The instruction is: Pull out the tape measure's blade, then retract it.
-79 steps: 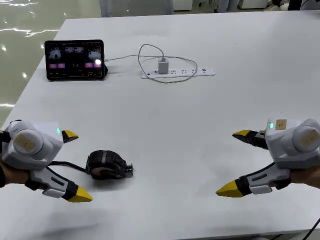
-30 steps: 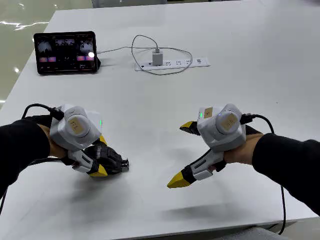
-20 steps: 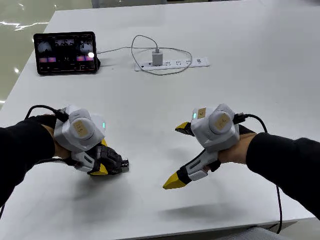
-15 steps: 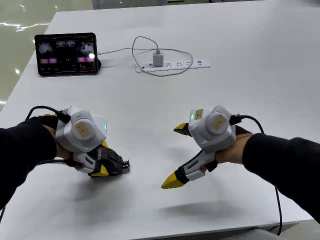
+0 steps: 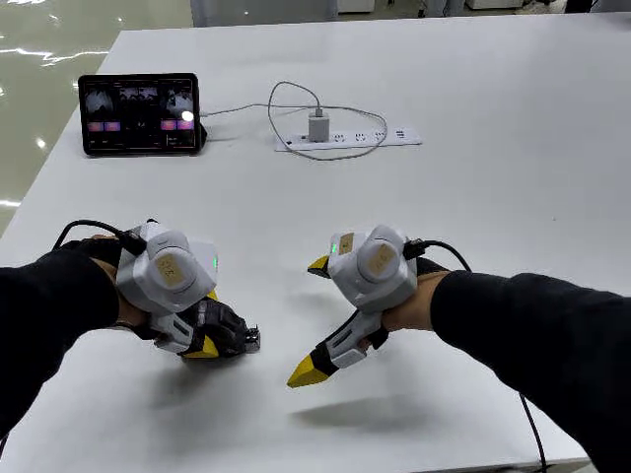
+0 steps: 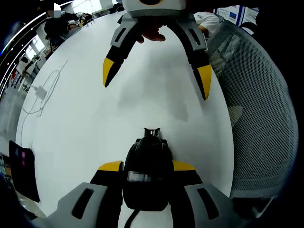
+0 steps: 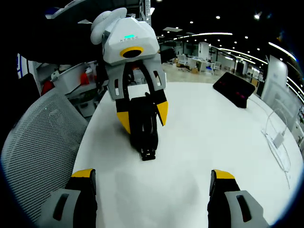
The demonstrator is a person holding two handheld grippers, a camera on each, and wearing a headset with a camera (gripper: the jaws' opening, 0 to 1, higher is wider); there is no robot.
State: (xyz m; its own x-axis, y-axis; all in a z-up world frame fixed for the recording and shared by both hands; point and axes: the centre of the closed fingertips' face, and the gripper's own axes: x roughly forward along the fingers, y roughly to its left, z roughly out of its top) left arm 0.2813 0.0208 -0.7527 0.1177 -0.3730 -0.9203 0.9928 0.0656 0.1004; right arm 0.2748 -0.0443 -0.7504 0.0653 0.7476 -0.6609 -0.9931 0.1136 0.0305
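The black tape measure (image 5: pixel 231 325) lies on the white table (image 5: pixel 444 197), its blade tip (image 5: pixel 253 341) pointing right. My left gripper (image 5: pixel 208 321) is shut on its case. In the left gripper view, the yellow-tipped jaws (image 6: pixel 146 166) clamp the tape measure (image 6: pixel 147 183) from both sides, with the blade hook (image 6: pixel 151 131) ahead. My right gripper (image 5: pixel 309 318) stands open just right of the hook, facing it. In the right gripper view, the open right gripper (image 7: pixel 152 174) frames the tape measure (image 7: pixel 142 121) and its hook (image 7: pixel 148 154), held by the left gripper (image 7: pixel 142 114).
A tablet (image 5: pixel 141 113) with a lit screen stands at the far left of the table. A white power strip (image 5: pixel 355 139) with a charger and looped cable lies behind the grippers. A grey mesh chair (image 6: pixel 251 118) sits at the near table edge.
The left gripper, open beside the tape measure at first, has closed on it and holds it still. The right gripper has moved left toward the blade hook, staying open.
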